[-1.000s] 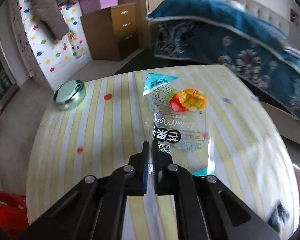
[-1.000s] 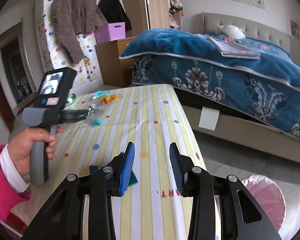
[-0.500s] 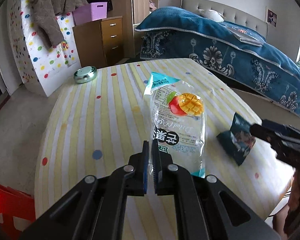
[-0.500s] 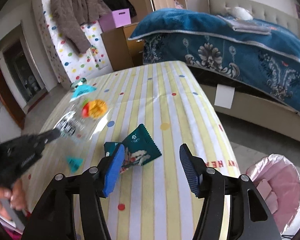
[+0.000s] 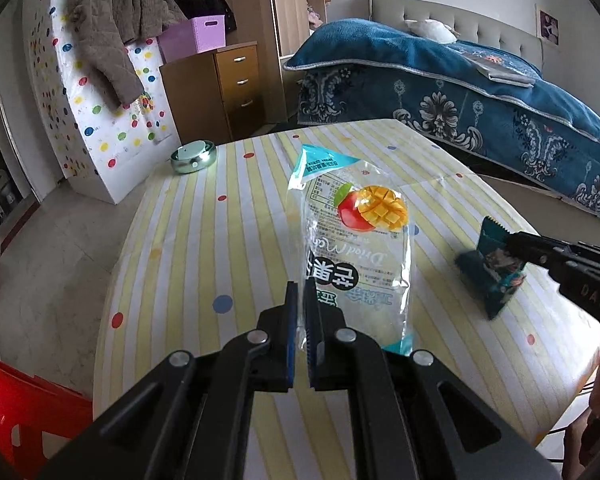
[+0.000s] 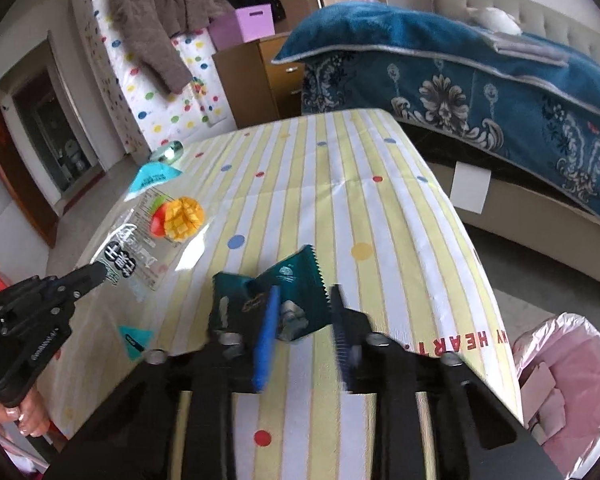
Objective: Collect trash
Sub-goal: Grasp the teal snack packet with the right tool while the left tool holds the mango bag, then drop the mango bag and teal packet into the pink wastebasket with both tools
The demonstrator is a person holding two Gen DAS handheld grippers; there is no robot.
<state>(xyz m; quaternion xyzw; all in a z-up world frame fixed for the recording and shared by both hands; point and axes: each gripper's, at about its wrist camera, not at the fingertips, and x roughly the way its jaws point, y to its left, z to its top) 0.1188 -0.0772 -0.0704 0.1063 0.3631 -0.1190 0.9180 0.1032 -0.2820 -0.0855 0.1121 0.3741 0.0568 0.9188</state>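
Green wrapper (image 6: 296, 300) — between right gripper (image 6: 305, 310) fingers

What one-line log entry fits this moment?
left claw shut on mango bag | right claw open around green wrapper | bin beside table

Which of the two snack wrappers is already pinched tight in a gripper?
The clear dried-mango bag: the left gripper is shut on its edge. The dark green wrapper only sits between the right gripper's open fingers.
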